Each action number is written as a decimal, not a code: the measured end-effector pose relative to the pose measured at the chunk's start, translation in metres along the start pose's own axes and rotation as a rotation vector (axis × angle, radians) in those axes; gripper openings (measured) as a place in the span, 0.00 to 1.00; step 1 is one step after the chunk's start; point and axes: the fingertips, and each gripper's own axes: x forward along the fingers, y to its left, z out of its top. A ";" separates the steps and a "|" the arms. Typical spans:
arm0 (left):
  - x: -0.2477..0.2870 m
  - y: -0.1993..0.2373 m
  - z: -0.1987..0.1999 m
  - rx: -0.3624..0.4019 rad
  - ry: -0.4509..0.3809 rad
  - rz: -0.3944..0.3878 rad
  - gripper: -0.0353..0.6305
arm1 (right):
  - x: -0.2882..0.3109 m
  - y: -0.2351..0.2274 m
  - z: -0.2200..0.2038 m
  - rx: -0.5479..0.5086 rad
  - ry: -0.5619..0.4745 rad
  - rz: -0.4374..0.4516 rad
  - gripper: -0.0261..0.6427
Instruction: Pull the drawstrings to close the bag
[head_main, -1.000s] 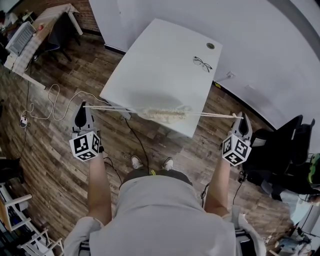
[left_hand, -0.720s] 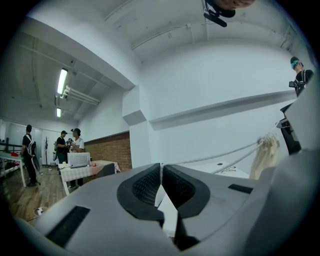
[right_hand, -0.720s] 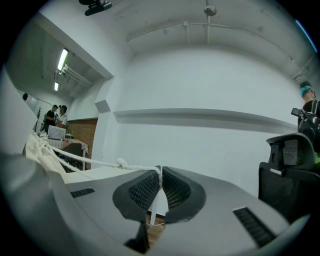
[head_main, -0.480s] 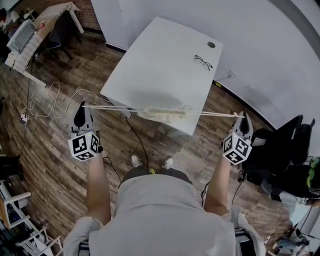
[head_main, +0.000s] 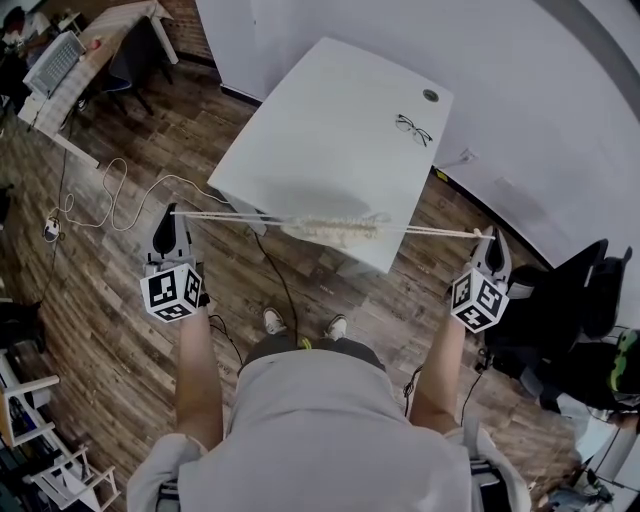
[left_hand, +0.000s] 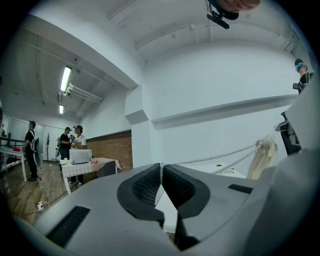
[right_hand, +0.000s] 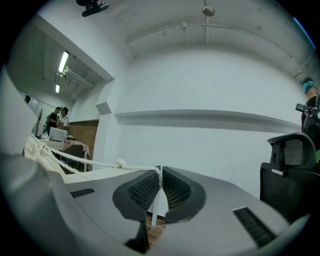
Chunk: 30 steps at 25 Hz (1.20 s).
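The cream drawstring bag (head_main: 335, 229) is bunched tight and hangs over the near edge of the white table (head_main: 330, 110). Its two pale drawstrings (head_main: 230, 216) run taut to both sides. My left gripper (head_main: 169, 216) is out to the left, shut on the left string ends. My right gripper (head_main: 486, 238) is out to the right, shut on the right ends. In the left gripper view the string (left_hand: 215, 160) leads from the closed jaws to the bag (left_hand: 262, 154). In the right gripper view a knotted string (right_hand: 120, 163) enters the closed jaws, and the bag (right_hand: 39, 148) hangs at far left.
A pair of glasses (head_main: 413, 128) lies on the table's far side. A white cable (head_main: 110, 195) loops over the wooden floor on the left. A black office chair (head_main: 565, 300) stands close to the right gripper. Another desk (head_main: 75, 55) is at the top left, with people (left_hand: 70, 142) beside it.
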 end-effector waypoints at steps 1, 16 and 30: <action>-0.001 0.000 0.000 -0.003 -0.001 0.000 0.09 | 0.000 -0.001 0.000 0.000 0.000 0.001 0.10; 0.002 -0.010 -0.004 -0.002 0.015 -0.018 0.09 | 0.005 -0.013 -0.007 -0.013 0.024 0.009 0.10; 0.008 -0.005 -0.013 -0.006 0.031 0.001 0.09 | 0.019 -0.007 -0.016 -0.031 0.044 0.028 0.10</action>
